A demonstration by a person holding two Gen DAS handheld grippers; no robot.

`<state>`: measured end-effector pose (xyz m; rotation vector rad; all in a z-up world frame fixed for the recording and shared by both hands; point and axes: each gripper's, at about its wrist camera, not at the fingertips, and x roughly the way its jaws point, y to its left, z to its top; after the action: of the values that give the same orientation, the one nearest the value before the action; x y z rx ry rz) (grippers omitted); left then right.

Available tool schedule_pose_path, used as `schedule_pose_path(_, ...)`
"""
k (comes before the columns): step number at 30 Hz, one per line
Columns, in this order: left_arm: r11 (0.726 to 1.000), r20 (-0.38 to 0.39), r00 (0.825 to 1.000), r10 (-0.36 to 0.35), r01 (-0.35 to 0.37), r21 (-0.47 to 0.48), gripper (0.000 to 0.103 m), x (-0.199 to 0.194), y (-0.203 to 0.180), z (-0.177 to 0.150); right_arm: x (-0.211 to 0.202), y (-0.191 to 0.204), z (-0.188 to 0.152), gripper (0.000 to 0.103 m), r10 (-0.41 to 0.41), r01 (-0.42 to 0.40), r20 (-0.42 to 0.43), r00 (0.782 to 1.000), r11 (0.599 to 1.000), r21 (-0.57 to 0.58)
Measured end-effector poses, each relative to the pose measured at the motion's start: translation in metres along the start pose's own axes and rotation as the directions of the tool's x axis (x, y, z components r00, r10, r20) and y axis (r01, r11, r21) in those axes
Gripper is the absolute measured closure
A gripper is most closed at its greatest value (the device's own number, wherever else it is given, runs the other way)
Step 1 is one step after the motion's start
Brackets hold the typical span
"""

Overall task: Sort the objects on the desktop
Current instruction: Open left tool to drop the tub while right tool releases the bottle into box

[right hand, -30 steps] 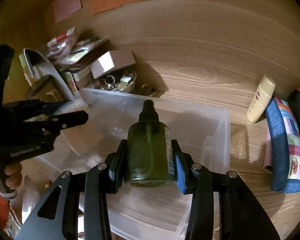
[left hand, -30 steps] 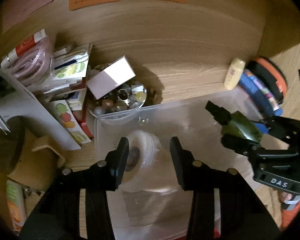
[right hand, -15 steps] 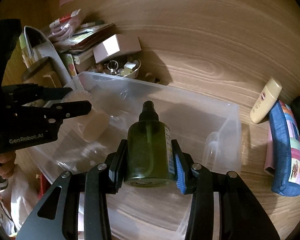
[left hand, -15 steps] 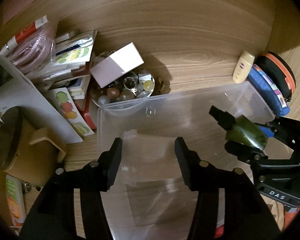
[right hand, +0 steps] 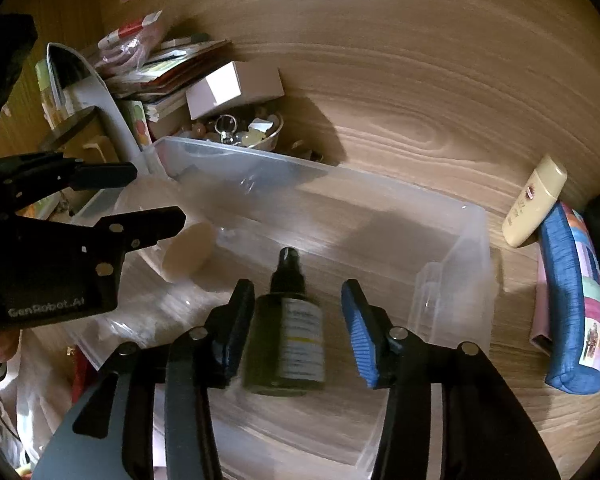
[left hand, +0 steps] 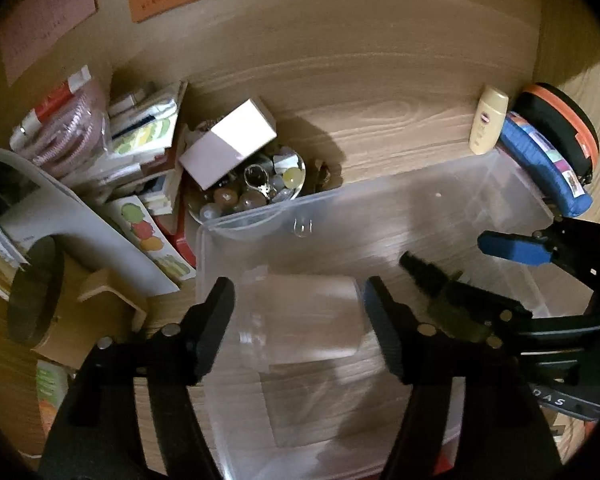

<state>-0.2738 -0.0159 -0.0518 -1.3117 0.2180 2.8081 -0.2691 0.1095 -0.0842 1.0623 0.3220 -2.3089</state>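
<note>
Right claw (right hand: 298,330) just opening, spread; dark green spray bottle (right hand: 288,344) loose between jaws, may roll in clear plastic bin (right hand: 452,240). Left claw (left hand: 300,328) just opening, spread over translucent tape roll (left hand: 300,320).

Two black hand-held grippers: the left gripper (left hand: 300,320) has plain black fingers (left hand: 216,328) with silver screws; the right gripper (right hand: 296,332) carries ridged blue pads (right hand: 360,344). White lettering, "GenRobot.AI", marks the left gripper's housing in the right wrist view.
</note>
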Motion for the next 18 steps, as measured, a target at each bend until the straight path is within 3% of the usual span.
schedule_pose_path(10, 0.998, 0.057, 0.996, 0.064, -0.064, -0.010, 0.028, -0.027, -0.003, 0.001, -0.028, -0.006, 0.006, 0.031, 0.004, -0.009, 0.119, 0.993, 0.999, 0.043)
schedule_pose_path(16, 0.995, 0.114, 0.988, 0.103, -0.101, -0.022, 0.020, -0.064, 0.000, -0.004, -0.060, -0.008, 0.011, 0.031, 0.021, -0.028, 0.213, 0.977, 0.999, 0.029)
schedule_pose_path(18, 0.992, 0.144, 0.982, 0.126, -0.124, -0.022, 0.011, -0.081, -0.001, -0.009, -0.074, -0.007, 0.012, 0.030, 0.036, -0.045, 0.246, 0.969, 0.998, 0.031)
